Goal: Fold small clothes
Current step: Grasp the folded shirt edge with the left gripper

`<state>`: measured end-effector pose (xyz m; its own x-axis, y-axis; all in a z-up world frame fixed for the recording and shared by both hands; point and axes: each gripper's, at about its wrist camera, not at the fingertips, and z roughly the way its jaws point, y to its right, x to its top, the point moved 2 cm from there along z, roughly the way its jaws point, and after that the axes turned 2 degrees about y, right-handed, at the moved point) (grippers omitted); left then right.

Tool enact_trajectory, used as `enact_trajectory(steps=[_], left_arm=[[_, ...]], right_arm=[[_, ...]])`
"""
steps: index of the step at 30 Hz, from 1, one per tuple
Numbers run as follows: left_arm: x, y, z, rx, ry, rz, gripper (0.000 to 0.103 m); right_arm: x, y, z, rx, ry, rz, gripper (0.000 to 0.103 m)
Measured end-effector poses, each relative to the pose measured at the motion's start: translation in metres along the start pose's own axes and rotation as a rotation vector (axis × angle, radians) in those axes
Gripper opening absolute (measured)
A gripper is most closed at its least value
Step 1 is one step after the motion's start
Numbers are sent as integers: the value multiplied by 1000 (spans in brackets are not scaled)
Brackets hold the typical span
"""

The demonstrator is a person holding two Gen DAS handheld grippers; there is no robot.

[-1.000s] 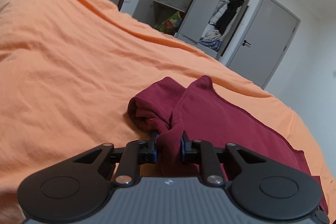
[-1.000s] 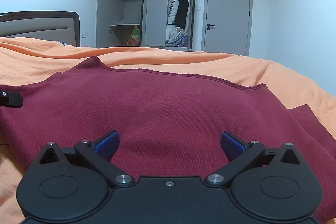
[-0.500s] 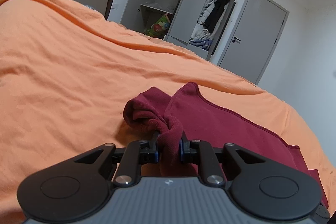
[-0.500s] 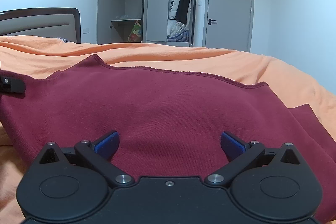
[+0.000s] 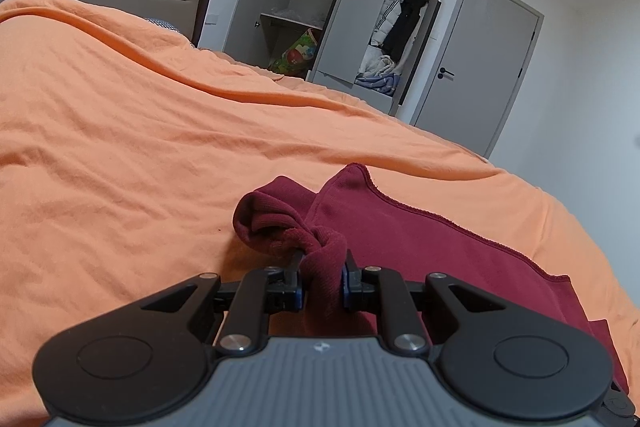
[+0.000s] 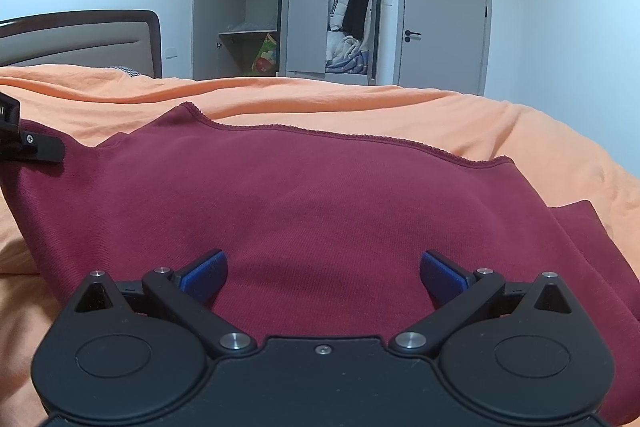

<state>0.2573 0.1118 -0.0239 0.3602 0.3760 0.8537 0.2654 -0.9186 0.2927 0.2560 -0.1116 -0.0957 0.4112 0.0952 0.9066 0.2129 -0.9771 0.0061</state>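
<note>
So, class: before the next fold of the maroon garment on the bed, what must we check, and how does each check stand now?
1. Left gripper shut on the maroon garment: ok.
2. Right gripper gripping cloth: not ok, jaws wide open over it.
3. Garment flat: not ok, bunched at the left jaws.
4. Orange bedspread bare around the garment: ok.
5. Layers in the left grip: cannot tell.

Garments on the bed: one maroon garment (image 6: 320,195)
Grippers: two, the left gripper (image 5: 322,279) and the right gripper (image 6: 322,273)
Beds: one bed (image 5: 120,147), orange cover
Wardrobes: one wardrobe (image 6: 288,7)
Room doors: one door (image 6: 444,15)
</note>
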Motion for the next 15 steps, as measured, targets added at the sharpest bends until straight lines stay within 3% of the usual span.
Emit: enact_trajectory(steps=[15], left_arm=[[10,17,-2,1,8,72,16]], right_arm=[[1,18,-12,48,-1,6,103]])
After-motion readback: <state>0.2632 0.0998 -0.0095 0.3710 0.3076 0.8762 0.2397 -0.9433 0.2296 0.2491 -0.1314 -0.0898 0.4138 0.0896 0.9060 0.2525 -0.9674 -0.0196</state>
